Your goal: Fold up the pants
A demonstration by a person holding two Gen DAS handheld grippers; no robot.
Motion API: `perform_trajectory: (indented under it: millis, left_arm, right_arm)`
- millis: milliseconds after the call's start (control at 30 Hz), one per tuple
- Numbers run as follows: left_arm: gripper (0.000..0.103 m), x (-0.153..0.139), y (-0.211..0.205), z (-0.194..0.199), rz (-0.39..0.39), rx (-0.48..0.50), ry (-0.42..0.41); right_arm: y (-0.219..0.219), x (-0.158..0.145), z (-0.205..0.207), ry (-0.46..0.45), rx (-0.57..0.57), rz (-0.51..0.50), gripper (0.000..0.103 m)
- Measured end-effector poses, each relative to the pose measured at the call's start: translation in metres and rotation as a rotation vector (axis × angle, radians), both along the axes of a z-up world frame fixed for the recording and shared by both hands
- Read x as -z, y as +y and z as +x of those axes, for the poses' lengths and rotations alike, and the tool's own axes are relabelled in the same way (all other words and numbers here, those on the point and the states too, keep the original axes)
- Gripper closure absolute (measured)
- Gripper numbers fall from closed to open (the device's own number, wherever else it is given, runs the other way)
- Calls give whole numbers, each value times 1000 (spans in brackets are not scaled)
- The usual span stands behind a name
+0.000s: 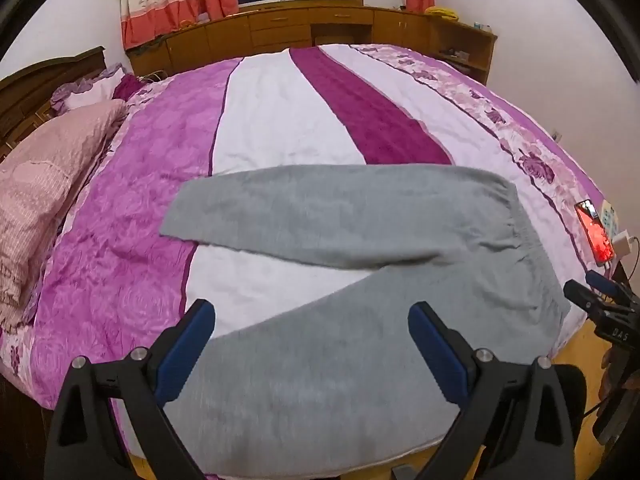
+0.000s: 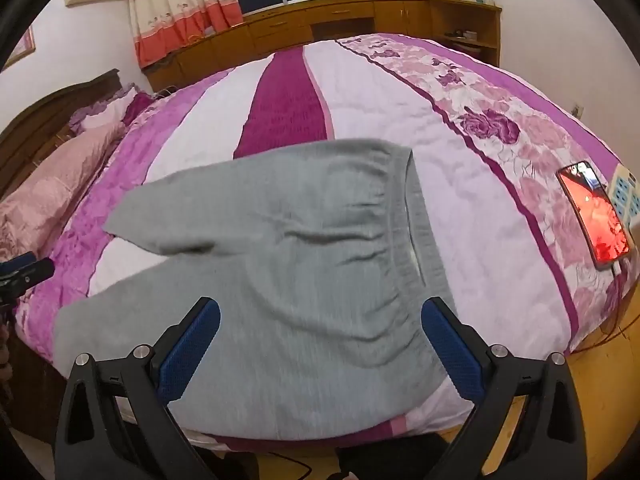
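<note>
Grey sweatpants [image 1: 344,232] lie spread flat on the bed's striped purple and white quilt [image 1: 280,120], legs apart in a V pointing left, elastic waistband [image 2: 412,240] to the right. My left gripper [image 1: 312,312] is open and empty, hovering over the near leg by the bed's front edge. My right gripper [image 2: 320,308] is open and empty, above the seat of the pants [image 2: 280,248] near the waistband. The right gripper also shows at the right edge of the left wrist view [image 1: 600,296]; the left gripper shows at the left edge of the right wrist view [image 2: 24,272].
A phone with a red screen [image 2: 596,216] lies on the quilt's right edge, beside a white and blue remote [image 2: 624,196] and a charger cable. Pink pillows [image 1: 44,184] sit at the left by the headboard. Wooden cabinets [image 1: 320,28] and a curtained window stand behind the bed.
</note>
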State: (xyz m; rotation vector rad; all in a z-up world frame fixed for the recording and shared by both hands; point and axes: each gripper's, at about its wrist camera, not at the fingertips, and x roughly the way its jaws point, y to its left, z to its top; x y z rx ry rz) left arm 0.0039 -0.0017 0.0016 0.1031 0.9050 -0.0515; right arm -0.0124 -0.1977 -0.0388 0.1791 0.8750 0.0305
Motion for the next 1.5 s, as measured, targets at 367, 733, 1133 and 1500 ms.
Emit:
perform_trajectory:
  millis: [367,733,1133,1500]
  left_arm:
    - [3,-16,4,48,-5,11,14]
    - [3,-26,14,112,40,16,34]
    - [3,6,23,214,164,85,103]
    - [3,97,36,303,203,115,241]
  right_arm:
    - [-11,-31,39,-6,-29,-14,5]
    - [-16,-45,94,50,-60,-53,5]
    - [-26,-11,178,119,-90,-90,5]
    - [-29,40,258,194,-159,-136,5]
